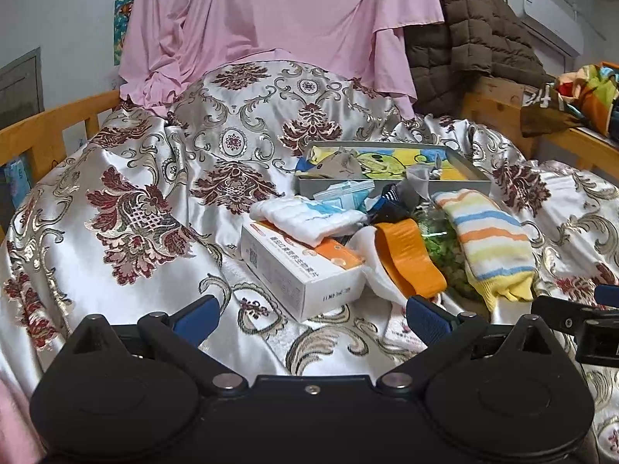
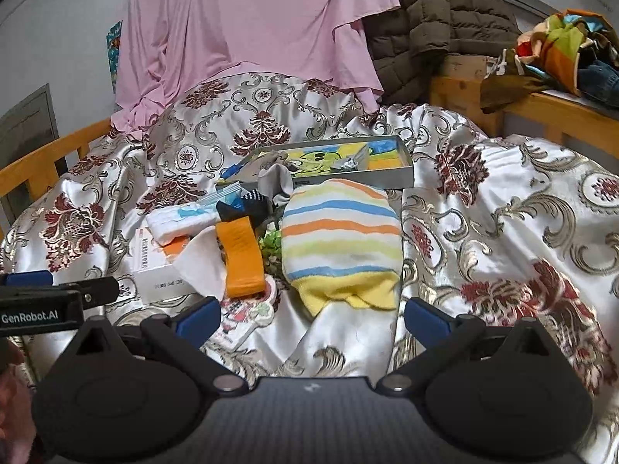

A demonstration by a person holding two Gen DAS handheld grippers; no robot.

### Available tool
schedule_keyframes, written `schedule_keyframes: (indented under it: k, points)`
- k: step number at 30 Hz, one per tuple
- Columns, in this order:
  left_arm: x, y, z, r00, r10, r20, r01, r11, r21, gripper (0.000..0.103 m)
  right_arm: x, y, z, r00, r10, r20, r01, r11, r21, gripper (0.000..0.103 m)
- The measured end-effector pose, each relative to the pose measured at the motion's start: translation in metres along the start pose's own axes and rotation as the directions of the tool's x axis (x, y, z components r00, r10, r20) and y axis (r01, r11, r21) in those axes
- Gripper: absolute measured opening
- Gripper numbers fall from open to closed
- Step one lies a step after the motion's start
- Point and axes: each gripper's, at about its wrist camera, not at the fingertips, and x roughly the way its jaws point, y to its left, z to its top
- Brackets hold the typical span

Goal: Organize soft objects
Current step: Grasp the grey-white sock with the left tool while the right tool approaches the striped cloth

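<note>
The white-and-orange cardboard box [image 1: 294, 270] was partly buried under the folded white towel [image 1: 309, 221], and its small print was too fine to read. The green leafy thing [image 1: 441, 243] showed only in the gap between the orange strap [image 1: 410, 257] and the pastel-striped sock [image 1: 491, 239]; what it was could not be told. The dark striped sock [image 2: 247, 203] lay half hidden in the heap. The shallow grey tray [image 2: 402, 162] with a cartoon picture had its front contents muddled behind socks. The air conditioner [image 1: 549, 15] was cut by the frame's edge. The other gripper [image 2: 58, 301] entered the right wrist view only partly, its jaws unseen.
</note>
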Motion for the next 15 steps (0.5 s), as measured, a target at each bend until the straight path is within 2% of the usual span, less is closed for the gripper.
schedule_keyframes:
  k: [5,15]
  points:
    - [0.017,-0.003,0.009,1.000,-0.002,0.010,0.002,1.000,0.012,0.102,0.024,-0.006,0.014,0.999,0.000,0.034,0.001,1.000,-0.031,0.103]
    - [0.052,-0.020,0.038,0.994,-0.107,0.019,0.103,0.986,0.133,0.102,0.069,-0.027,0.035,0.995,0.013,0.097,-0.008,0.998,-0.055,0.103]
